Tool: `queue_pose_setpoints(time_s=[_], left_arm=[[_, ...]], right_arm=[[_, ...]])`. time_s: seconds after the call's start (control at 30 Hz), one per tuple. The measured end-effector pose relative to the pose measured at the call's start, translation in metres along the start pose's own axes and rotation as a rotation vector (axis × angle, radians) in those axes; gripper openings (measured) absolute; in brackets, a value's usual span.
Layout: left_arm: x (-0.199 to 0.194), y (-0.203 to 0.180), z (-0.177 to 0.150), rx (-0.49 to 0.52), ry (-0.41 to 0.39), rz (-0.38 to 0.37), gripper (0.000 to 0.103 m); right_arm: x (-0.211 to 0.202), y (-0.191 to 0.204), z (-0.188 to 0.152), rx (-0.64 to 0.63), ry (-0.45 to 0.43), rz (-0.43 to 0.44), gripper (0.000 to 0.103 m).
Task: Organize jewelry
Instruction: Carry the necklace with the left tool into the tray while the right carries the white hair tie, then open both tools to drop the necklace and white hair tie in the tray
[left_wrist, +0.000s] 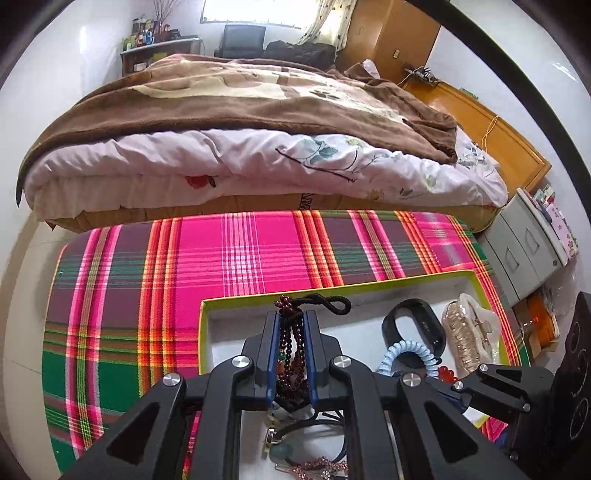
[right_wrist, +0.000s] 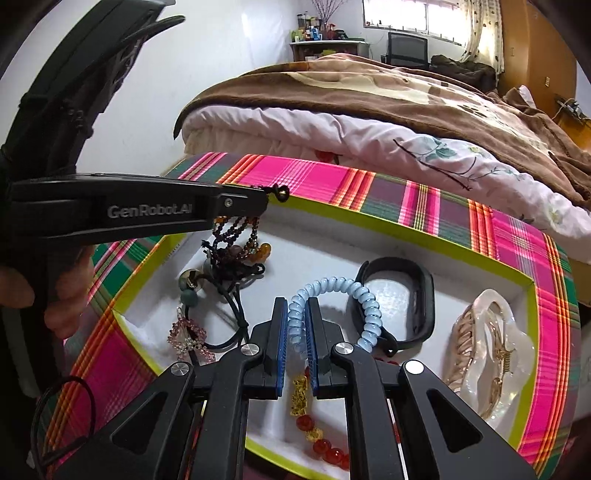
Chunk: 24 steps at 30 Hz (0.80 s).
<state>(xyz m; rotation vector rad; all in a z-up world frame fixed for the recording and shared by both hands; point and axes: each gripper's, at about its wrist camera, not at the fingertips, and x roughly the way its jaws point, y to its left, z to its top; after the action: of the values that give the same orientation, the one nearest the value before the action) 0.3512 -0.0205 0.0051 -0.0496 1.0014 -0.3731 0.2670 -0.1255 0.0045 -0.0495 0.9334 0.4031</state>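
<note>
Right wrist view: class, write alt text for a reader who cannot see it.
The right tool is shut on a pale blue spiral hair tie inside a white tray with a lime-green rim. Nearby lie a black wristband and a pearly claw clip; the left tool grips a dark beaded necklace.

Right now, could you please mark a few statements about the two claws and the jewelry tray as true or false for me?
1. The left claw is shut on the dark bead necklace. True.
2. The right claw holds the black wristband. False: it is shut on the light blue coil hair tie; the wristband lies free in the tray.
3. The pearly hair claw clip lies inside the tray. True.
4. The tray sits on the bed's brown blanket. False: it sits on the pink plaid cloth.
5. The red bead bracelet hangs from the left claw. False: it lies on the tray floor near the right claw.
</note>
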Motion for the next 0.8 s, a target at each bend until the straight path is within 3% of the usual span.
queue_pose_setpoints(time_s=[0.57, 0.63, 0.7, 0.8], left_arm=[[0.012, 0.002, 0.001, -0.018, 0.035, 0.005, 0.015], [0.013, 0.003, 0.001, -0.019, 0.035, 0.003, 0.018], [0.013, 0.003, 0.000, -0.020, 0.038, 0.003, 0.032], [0.011, 0.002, -0.001, -0.020, 0.035, 0.001, 0.035]], right_arm=[[0.010, -0.003, 0.001, 0.008, 0.031, -0.007, 0.011], [0.010, -0.003, 0.001, 0.009, 0.030, -0.007, 0.011], [0.009, -0.003, 0.000, 0.011, 0.028, -0.008, 0.014], [0.007, -0.004, 0.000, 0.022, 0.022, -0.003, 0.016]])
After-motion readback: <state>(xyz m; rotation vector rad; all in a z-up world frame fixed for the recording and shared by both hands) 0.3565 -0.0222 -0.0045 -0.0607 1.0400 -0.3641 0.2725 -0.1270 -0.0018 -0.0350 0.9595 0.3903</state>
